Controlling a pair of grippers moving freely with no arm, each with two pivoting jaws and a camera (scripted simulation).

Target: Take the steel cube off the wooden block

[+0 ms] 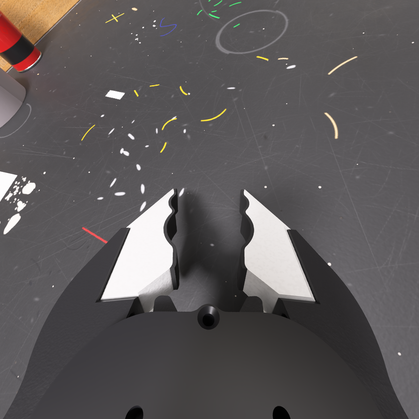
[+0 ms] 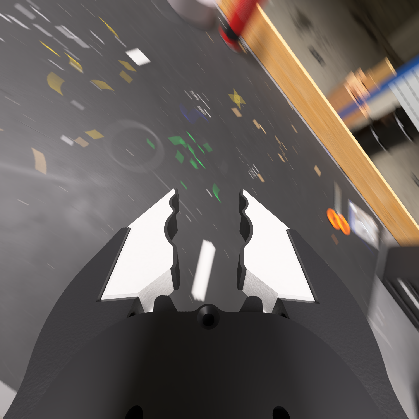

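My left gripper (image 1: pixel 208 192) is open and empty, low over the dark scratched tabletop (image 1: pixel 249 147). My right gripper (image 2: pixel 208 192) is also open and empty over the same tabletop (image 2: pixel 113 204); its view is smeared by motion. A pale grey object with a rounded corner (image 1: pixel 9 99) lies at the far left, cut off by the frame, well away from the left fingers. It also shows blurred at the top of the right wrist view (image 2: pixel 195 13). I cannot tell whether it is the steel cube. No wooden block is clearly in view.
A red can with a black band (image 1: pixel 20 52) stands by the table's wooden edge (image 1: pixel 34 20), also blurred in the right wrist view (image 2: pixel 231 34). A wooden edge strip (image 2: pixel 317 113), orange rings (image 2: pixel 337 221) and a dark box (image 2: pixel 401 272) lie to the right. Paint marks cover the tabletop.
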